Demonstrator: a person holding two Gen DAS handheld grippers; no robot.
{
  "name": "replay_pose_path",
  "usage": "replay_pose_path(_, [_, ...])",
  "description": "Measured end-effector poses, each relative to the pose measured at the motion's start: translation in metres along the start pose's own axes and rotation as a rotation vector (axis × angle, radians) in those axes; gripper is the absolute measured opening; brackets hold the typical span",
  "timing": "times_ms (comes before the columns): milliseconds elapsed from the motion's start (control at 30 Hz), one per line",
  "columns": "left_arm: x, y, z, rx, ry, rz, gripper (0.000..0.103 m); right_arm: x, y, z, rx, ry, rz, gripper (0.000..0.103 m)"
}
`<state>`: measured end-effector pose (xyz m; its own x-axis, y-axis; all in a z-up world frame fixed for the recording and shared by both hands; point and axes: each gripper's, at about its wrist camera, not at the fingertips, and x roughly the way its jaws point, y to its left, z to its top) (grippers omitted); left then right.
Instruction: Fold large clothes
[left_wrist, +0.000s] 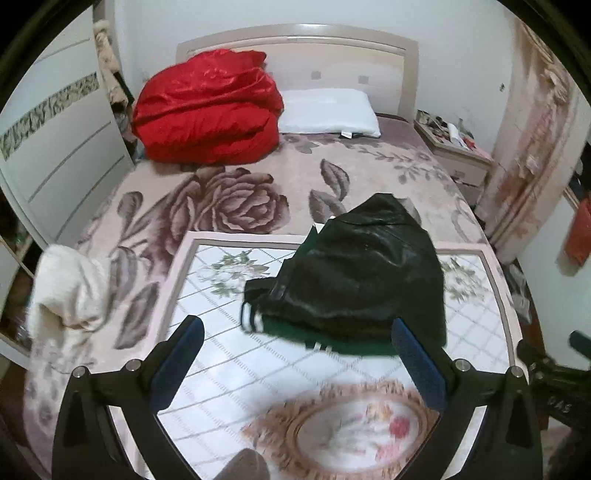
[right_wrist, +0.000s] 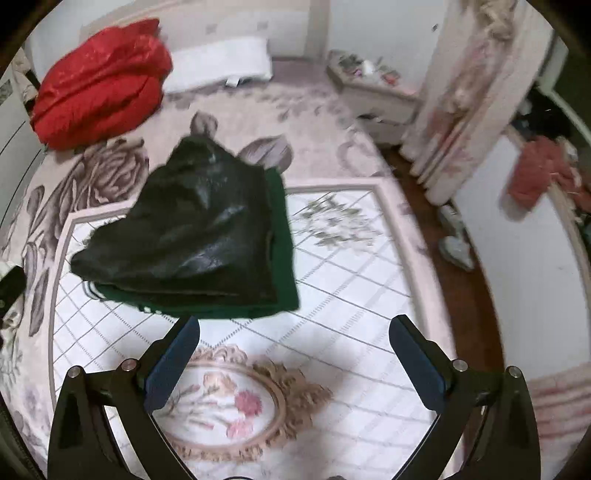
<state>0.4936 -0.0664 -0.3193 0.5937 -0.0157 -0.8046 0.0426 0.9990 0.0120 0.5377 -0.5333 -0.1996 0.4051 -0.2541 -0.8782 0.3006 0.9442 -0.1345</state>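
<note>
Left wrist: left gripper (left_wrist: 297, 338) spread wide, empty, above folded glossy black-and-green jacket (left_wrist: 364, 280) on white floral grid-pattern mat (left_wrist: 229, 347). Right wrist: right gripper (right_wrist: 295, 334) likewise wide apart, empty; jacket (right_wrist: 192, 229) beyond the fingertips.

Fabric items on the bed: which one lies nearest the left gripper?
The folded black jacket with green lining, just beyond the open left gripper; the white garment lies off to the side, the red quilt by the headboard.
</note>
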Motion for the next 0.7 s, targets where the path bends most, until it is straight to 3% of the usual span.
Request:
replay_pose_path(367, [-0.187, 0.001, -0.015, 0.041, -0.038, -0.04, 0.103, -0.25, -0.033, -0.054, 0.063, -0.152, -0.075, 0.103])
replay_pose_path(700, [-0.311, 0.023, -0.029, 0.011, -0.067, -0.023, 0.103, -0.416, -0.051, -0.104, 0.055, -0.25, -0.027, 0.103])
